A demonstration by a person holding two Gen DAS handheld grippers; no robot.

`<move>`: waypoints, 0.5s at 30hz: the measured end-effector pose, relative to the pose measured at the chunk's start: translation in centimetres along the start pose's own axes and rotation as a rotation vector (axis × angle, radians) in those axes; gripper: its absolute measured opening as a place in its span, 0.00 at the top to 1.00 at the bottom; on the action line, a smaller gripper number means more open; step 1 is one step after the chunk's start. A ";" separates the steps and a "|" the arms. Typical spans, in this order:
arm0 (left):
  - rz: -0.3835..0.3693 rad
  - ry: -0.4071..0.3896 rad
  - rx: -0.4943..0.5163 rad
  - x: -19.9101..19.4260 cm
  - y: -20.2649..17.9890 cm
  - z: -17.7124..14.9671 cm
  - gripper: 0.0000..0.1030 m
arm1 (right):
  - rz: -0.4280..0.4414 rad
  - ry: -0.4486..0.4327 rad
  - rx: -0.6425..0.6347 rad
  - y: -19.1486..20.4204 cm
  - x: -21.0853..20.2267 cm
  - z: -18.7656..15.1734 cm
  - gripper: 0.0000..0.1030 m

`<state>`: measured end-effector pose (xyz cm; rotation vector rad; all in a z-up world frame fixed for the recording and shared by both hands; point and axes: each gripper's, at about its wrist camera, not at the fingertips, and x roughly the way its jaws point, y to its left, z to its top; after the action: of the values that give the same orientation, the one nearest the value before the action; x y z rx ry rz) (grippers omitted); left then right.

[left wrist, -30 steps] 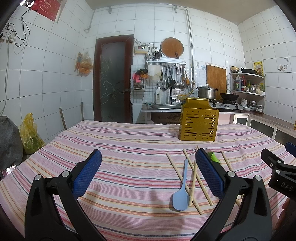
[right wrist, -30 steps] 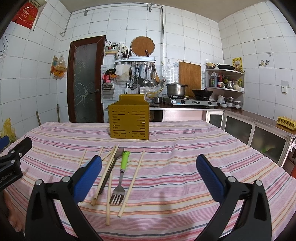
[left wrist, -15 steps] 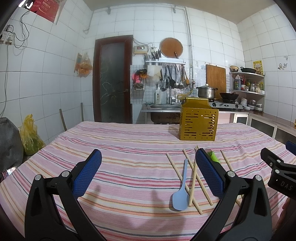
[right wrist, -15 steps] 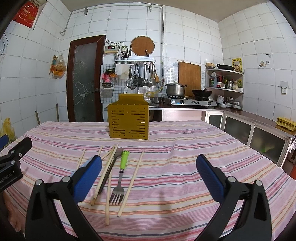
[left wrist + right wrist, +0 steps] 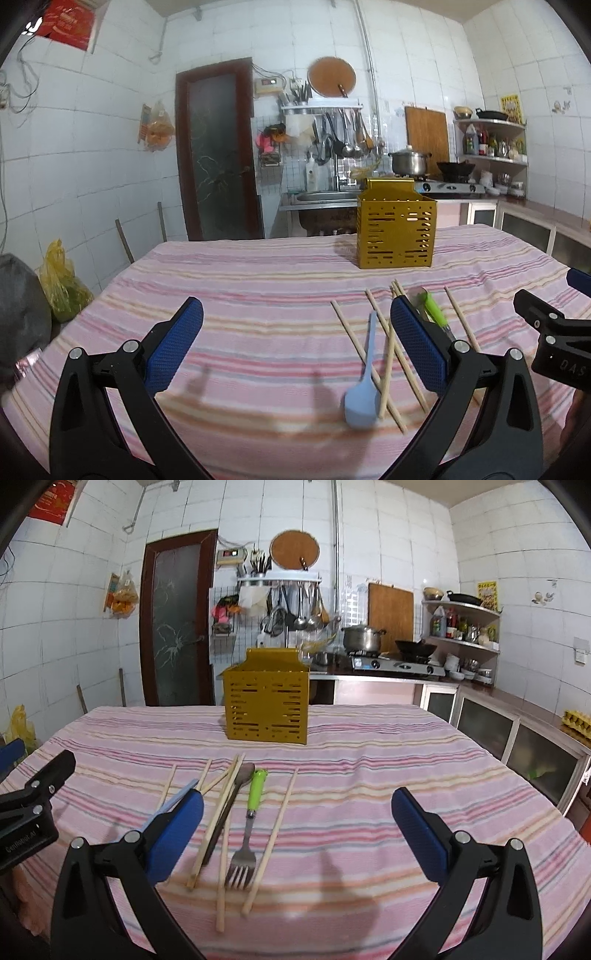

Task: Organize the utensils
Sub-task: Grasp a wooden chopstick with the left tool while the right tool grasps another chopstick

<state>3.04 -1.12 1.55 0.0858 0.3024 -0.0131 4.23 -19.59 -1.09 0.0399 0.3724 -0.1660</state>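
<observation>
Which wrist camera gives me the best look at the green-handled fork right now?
The right wrist view. The fork lies fully in sight there, tines toward the camera, among the chopsticks. In the left wrist view only part of its green handle shows; the left gripper, open, has a finger covering the rest.

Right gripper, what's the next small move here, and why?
Probably lower the right gripper, wide open and holding nothing, left toward the green-handled fork. It lies loose on the striped cloth among chopsticks, while the yellow holder stands behind them, apparently waiting for utensils.
</observation>
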 end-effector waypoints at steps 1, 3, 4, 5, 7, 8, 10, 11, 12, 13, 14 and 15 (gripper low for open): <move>-0.002 0.010 -0.002 0.6 0.1 0.6 0.05 | -0.004 0.014 0.007 -0.2 0.8 0.7 0.04; -0.022 0.032 -0.016 1.9 0.2 1.8 0.05 | -0.005 0.051 0.016 -0.5 2.4 1.8 0.04; -0.032 0.048 -0.020 2.9 0.2 2.4 0.05 | -0.010 0.070 0.013 -0.6 3.4 2.3 0.04; -0.035 0.063 -0.020 3.7 0.0 2.9 0.05 | -0.019 0.088 0.003 -0.6 4.4 2.8 0.04; -0.048 0.111 -0.018 6.0 -0.2 3.8 0.05 | -0.044 0.130 -0.014 -0.4 6.3 3.3 0.04; -0.058 0.143 -0.025 7.4 -0.3 4.1 0.05 | -0.058 0.158 -0.012 -0.4 7.5 3.5 0.04; -0.068 0.195 -0.043 9.5 -0.4 4.3 0.05 | -0.068 0.214 0.003 -0.4 9.9 3.5 0.04; -0.073 0.224 -0.056 10.6 -0.4 4.3 0.05 | -0.074 0.236 0.004 -0.3 10.9 3.5 0.04; -0.084 0.267 -0.070 12.1 -0.5 4.2 0.05 | -0.080 0.252 0.001 -0.2 11.7 3.3 0.04; -0.090 0.300 -0.078 13.2 -0.6 4.0 0.05 | -0.093 0.277 -0.006 -0.1 12.9 3.2 0.04; -0.097 0.348 -0.084 14.6 -0.7 3.7 0.05 | -0.103 0.295 -0.012 0.0 13.8 3.0 0.04; -0.099 0.384 -0.087 15.8 -0.9 3.4 0.05 | -0.116 0.315 -0.018 0.1 14.6 2.6 0.04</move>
<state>19.10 -2.28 -0.01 -0.0138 0.6901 -0.0824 18.61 -21.94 -3.96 0.0265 0.6915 -0.2721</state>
